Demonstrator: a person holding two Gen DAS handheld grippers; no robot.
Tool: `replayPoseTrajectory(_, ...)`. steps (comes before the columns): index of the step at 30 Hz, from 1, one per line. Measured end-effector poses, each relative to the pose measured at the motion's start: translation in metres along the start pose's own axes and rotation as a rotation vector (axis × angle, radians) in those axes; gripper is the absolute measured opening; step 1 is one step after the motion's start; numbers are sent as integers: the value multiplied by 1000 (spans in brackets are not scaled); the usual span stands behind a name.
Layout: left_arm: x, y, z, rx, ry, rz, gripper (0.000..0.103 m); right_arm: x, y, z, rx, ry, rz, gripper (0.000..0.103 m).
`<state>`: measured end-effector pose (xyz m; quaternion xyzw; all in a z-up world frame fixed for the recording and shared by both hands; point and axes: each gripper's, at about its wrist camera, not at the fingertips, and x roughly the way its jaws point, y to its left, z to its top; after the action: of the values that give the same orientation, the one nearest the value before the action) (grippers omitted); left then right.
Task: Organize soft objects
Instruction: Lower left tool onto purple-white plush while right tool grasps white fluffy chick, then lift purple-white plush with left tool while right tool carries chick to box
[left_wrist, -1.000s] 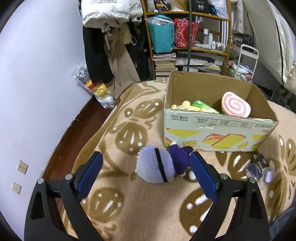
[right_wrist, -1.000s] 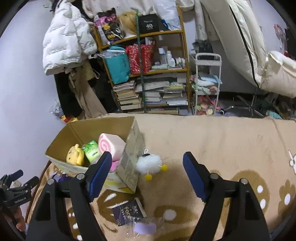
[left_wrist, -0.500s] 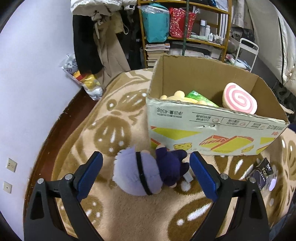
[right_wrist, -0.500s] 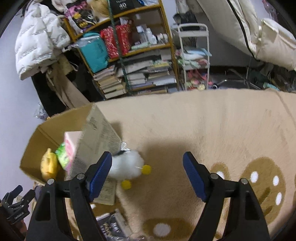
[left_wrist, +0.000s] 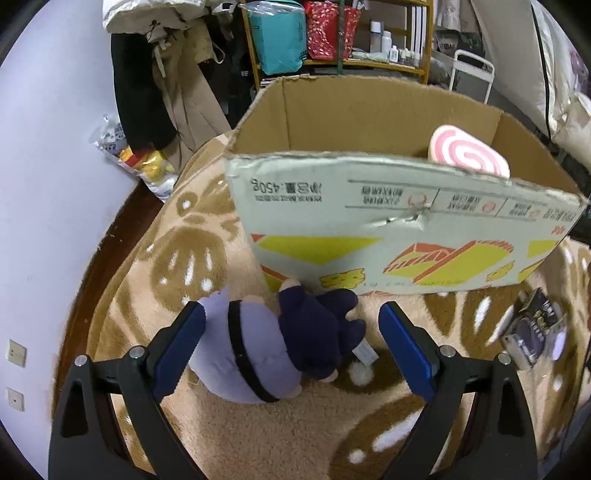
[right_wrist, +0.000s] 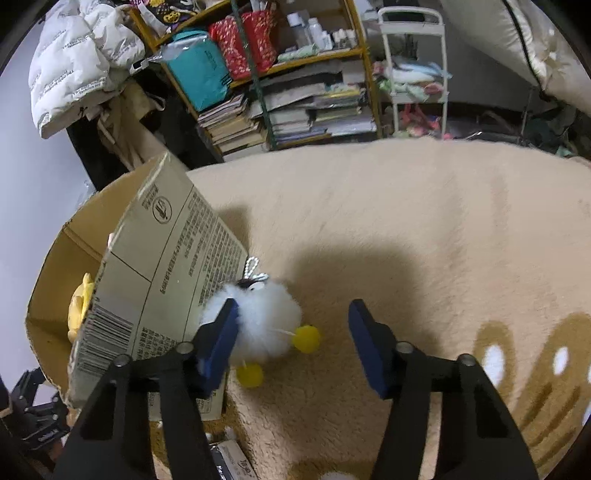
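Note:
A plush doll (left_wrist: 255, 354) with a lavender head and a navy body lies on the beige patterned blanket, just in front of the cardboard box (left_wrist: 369, 206). My left gripper (left_wrist: 291, 314) is open and straddles the doll, its blue pads clear of it on both sides. A pink swirl plush (left_wrist: 469, 155) shows above the box rim. In the right wrist view a white fluffy ball toy (right_wrist: 266, 317) with yellow feet and a bead chain lies beside the box (right_wrist: 166, 258). My right gripper (right_wrist: 291, 321) is closing around it. The left pad brushes the fluff and the right pad stands apart.
A yellow plush (right_wrist: 79, 306) sits inside the box. Dark packets (left_wrist: 535, 332) lie on the blanket to the right of the doll. Behind the bed stand a crowded bookshelf (right_wrist: 295, 103), a white wire cart (right_wrist: 413, 74) and hanging coats (left_wrist: 147, 74). Wooden floor borders the blanket's left edge.
Both grippers have come down toward the blanket. The doll now lies between the left pads, and the white toy between the right pads, which stand closer together than before.

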<state>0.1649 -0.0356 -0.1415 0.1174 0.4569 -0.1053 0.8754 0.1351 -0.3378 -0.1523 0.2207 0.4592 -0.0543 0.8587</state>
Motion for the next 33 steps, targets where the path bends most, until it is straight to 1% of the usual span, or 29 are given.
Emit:
replayPoseTrajectory(1, 2, 0, -1, 2, 2, 1, 94, 1, 0, 0, 2, -2, 7, 59)
replayPoseTrajectory(3, 5, 1, -1, -4, 10, 4, 99, 3, -1, 2, 4, -2, 25, 58)
replayPoseTrajectory(5, 7, 1, -2, -4, 15, 9, 99, 5, -1, 2, 10, 8, 57, 54)
replayPoseTrajectory(9, 11, -3, -5, 37, 28, 48, 100, 8, 1, 0, 17, 22, 85, 53)
replayPoseTrajectory(12, 13, -4, -6, 40, 31, 58, 100, 9, 4, -1, 1, 37, 105, 45)
replayPoseTrajectory(14, 13, -3, -6, 34, 33, 60, 100, 10, 8, -2, -21, 47, 111, 35)
replayPoseTrajectory(15, 13, -2, -6, 34, 35, 62, 100, 10, 10, -2, -28, 52, 113, 32)
replayPoseTrajectory(17, 14, -1, -7, 40, 44, 75, 99, 11, 14, -4, -50, 67, 111, 23)
replayPoseTrajectory(18, 15, -1, -7, 41, 45, 80, 99, 12, 16, -5, -62, 75, 106, 22)
replayPoseTrajectory(19, 16, 1, -7, 43, 47, 82, 99, 12, 18, -7, -75, 80, 95, 21)
replayPoseTrajectory(20, 18, 3, -7, 44, 52, 93, 92, 12, 19, -8, -81, 80, 91, 20)
replayPoseTrajectory(21, 18, 4, -6, 44, 54, 107, 83, 12, 19, -9, -84, 81, 89, 19)
replayPoseTrajectory(22, 18, 6, -6, 43, 59, 119, 83, 13, 19, -10, -86, 86, 87, 19)
replayPoseTrajectory(27, 12, 18, -5, -13, 50, 84, 78, 10, 21, -11, -104, 77, 69, 15)
replayPoseTrajectory(31, 4, 27, -7, -51, 33, 68, 78, 5, 22, -12, -109, 70, 50, 13)
replayPoseTrajectory(33, -1, 32, -9, -86, 20, 64, 78, 4, 20, -13, -106, 74, 49, 12)
